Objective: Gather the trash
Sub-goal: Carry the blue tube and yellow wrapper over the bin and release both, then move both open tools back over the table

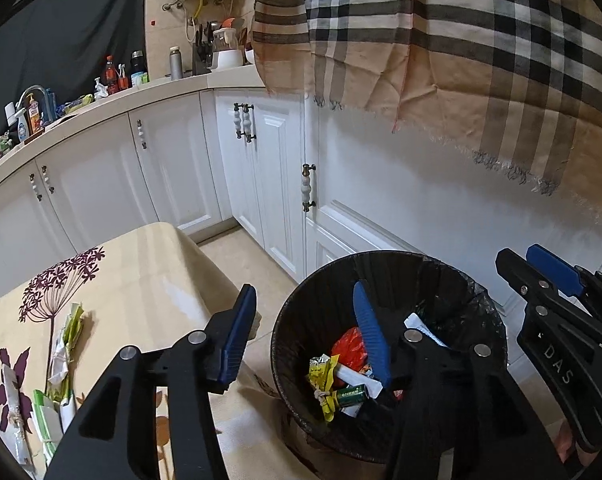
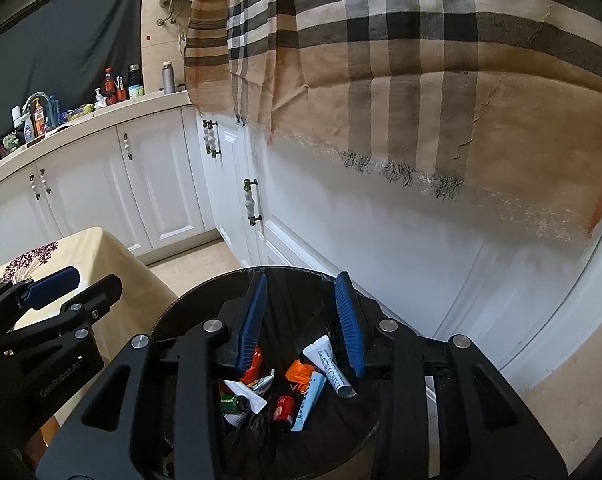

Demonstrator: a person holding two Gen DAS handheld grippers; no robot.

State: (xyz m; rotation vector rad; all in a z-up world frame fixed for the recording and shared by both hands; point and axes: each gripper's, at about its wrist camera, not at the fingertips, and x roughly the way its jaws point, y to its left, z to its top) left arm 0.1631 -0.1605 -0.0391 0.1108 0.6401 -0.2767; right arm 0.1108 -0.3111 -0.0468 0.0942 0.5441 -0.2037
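Both grippers hang over a black-lined trash bin that stands on the floor beside the white cabinets. The left gripper has its jaws apart with nothing between them, one blue pad over the corner of the tabletop and the other over the bin's mouth. The right gripper also has its jaws apart and empty, both pads above the bin. Inside the bin lie a white tube, a green battery, a yellow wrapper, orange plastic scraps and a small red can. More crumpled wrappers lie on the flowered tabletop to the left. A plaid cloth hangs above the cabinets.
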